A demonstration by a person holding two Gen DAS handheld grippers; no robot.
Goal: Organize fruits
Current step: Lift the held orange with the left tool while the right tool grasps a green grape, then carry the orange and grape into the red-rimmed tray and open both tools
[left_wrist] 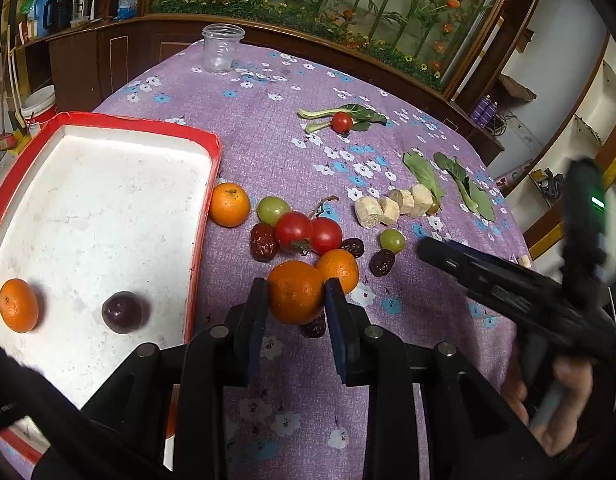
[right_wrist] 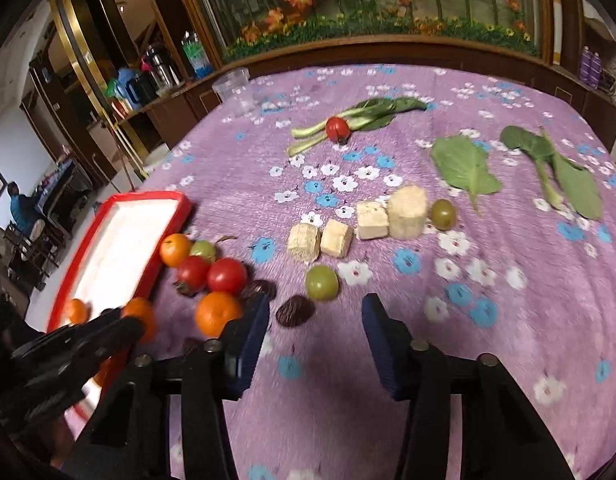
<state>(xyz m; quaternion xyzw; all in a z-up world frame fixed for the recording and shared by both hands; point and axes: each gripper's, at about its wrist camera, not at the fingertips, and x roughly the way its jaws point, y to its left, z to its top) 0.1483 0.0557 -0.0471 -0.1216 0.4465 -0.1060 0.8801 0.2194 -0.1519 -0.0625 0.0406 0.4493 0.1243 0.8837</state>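
Observation:
My left gripper (left_wrist: 296,300) is shut on an orange mandarin (left_wrist: 294,296), held just above the purple cloth beside the red-rimmed white tray (left_wrist: 204,200). The tray holds another mandarin (left_wrist: 18,306) and a dark plum (left_wrist: 122,312). More mandarins (left_wrist: 229,205) (left_wrist: 339,270), two tomatoes (left_wrist: 308,232), green grapes (left_wrist: 272,210) (left_wrist: 392,240) and red dates (left_wrist: 263,242) lie in a cluster. My right gripper (right_wrist: 313,308) is open and empty above the cloth, near a date (right_wrist: 294,310) and a grape (right_wrist: 321,282). The held mandarin (right_wrist: 142,314) also shows in the right wrist view.
Pale cut chunks (right_wrist: 371,220) lie mid-table, with green leaves (right_wrist: 465,168) (right_wrist: 563,168) to the right. A lone tomato (right_wrist: 337,128) rests on leafy stalks further back. A clear plastic cup (left_wrist: 222,48) stands at the far edge. Cabinets surround the table.

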